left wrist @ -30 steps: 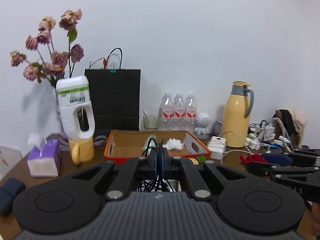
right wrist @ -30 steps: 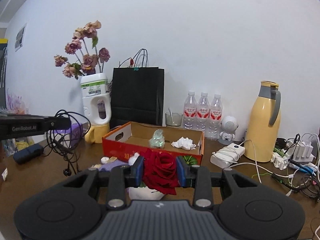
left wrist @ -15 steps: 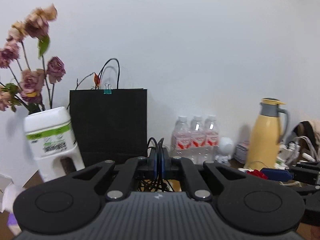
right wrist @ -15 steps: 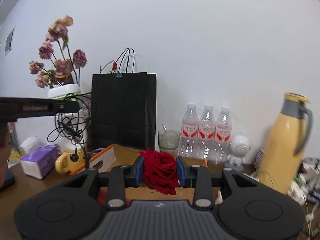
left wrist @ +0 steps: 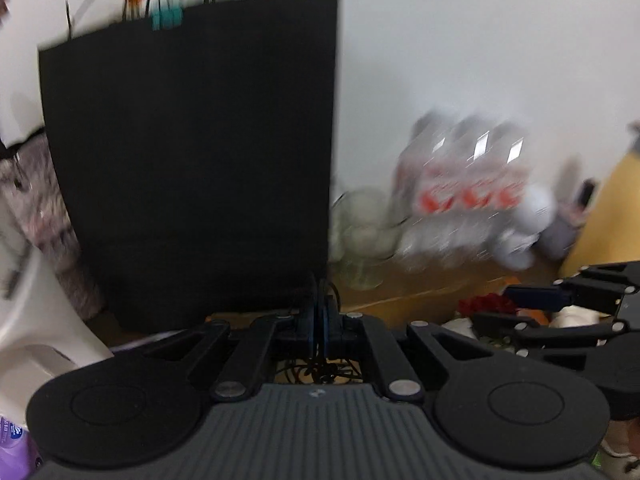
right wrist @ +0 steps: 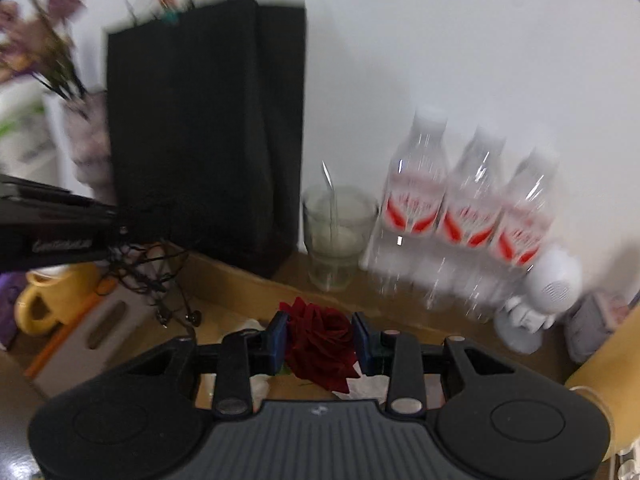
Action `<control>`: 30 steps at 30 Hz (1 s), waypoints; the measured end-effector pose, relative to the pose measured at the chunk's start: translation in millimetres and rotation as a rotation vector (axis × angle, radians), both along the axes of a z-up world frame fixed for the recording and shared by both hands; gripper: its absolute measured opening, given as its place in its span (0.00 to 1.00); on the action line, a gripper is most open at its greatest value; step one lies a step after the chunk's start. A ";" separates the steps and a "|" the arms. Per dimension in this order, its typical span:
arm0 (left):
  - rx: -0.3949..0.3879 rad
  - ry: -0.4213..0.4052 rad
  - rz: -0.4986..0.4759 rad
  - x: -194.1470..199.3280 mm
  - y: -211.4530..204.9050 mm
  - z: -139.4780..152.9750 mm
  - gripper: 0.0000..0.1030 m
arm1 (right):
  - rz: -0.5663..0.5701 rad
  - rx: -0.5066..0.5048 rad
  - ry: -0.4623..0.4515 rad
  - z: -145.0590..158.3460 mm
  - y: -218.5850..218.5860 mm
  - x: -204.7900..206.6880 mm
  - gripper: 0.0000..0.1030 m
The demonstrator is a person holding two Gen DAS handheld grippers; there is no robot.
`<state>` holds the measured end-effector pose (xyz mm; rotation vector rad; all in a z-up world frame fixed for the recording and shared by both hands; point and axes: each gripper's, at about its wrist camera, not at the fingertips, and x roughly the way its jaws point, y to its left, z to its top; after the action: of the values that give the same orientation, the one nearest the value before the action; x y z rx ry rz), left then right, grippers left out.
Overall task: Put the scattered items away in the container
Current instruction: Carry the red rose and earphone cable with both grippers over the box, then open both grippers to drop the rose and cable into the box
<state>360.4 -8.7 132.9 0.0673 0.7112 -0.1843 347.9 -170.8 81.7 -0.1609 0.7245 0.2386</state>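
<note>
Both tongs advanced over box (right wrist: 224,276); right tongs (right wrist: 320,342) clenched on soft rose (right wrist: 320,340) at bloom, left tongs (left wrist: 319,316) pinching limp earphone cable (right wrist: 160,276).

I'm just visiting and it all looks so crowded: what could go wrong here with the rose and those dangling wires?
The earphone cable dangling from the left hand-held gripper could snag on the cardboard box wall. The right hand-held gripper squeezes the red rose and might crush its petals. The glass and water bottles stand close behind and could be knocked.
</note>
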 end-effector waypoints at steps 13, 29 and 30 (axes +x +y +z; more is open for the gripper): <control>0.086 0.253 0.104 48.2 6.9 -85.4 0.08 | -0.025 -0.092 0.203 -64.8 26.9 56.7 0.40; 0.069 0.229 0.082 -21.4 -1.8 25.4 0.82 | -0.106 -0.027 0.184 56.1 -19.2 -1.5 0.71; 0.064 0.220 0.081 -29.5 -2.0 33.2 0.84 | -0.111 -0.019 0.180 63.2 -23.6 -9.5 0.74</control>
<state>330.9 -10.7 166.1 0.0804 0.9382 -0.0919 338.4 -194.4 144.8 -0.1174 0.9122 0.1418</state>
